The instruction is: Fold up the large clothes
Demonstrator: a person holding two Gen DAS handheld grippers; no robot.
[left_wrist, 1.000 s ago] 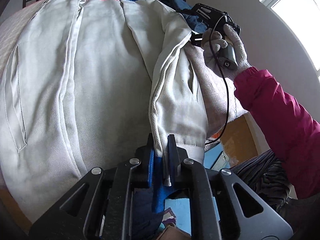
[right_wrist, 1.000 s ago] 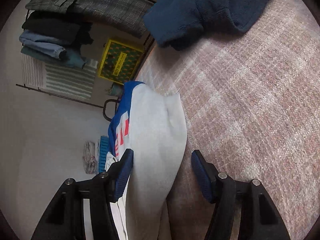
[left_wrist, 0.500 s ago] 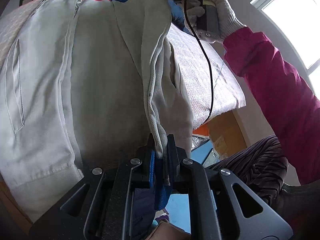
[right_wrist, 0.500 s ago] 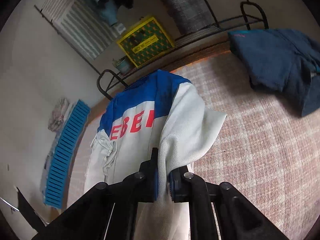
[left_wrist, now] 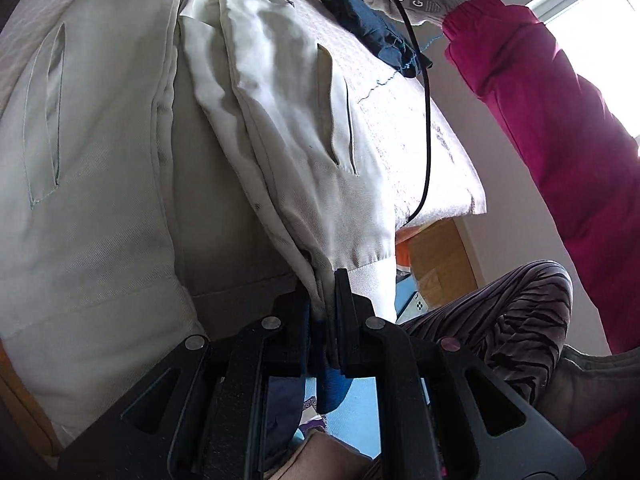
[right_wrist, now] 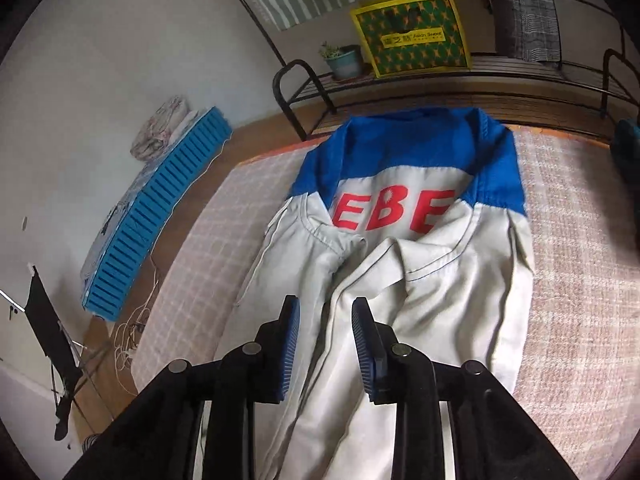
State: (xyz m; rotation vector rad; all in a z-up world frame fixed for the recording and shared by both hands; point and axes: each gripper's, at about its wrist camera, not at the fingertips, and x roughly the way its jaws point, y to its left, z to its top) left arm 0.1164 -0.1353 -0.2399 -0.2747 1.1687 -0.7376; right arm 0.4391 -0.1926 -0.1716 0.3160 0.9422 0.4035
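Hiding claw (left_wrist: 323,308) tips, jacket (left_wrist: 100,160) hem bunched between.

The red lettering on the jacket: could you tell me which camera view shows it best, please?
The right wrist view: the red lettering faces the camera under the blue collar of the jacket. The left wrist view shows only pale fabric and pockets.

A home bedroom. A metal bed frame (right_wrist: 304,92) stands far off, with a potted plant (right_wrist: 345,62) and hanging clothes (right_wrist: 524,4).
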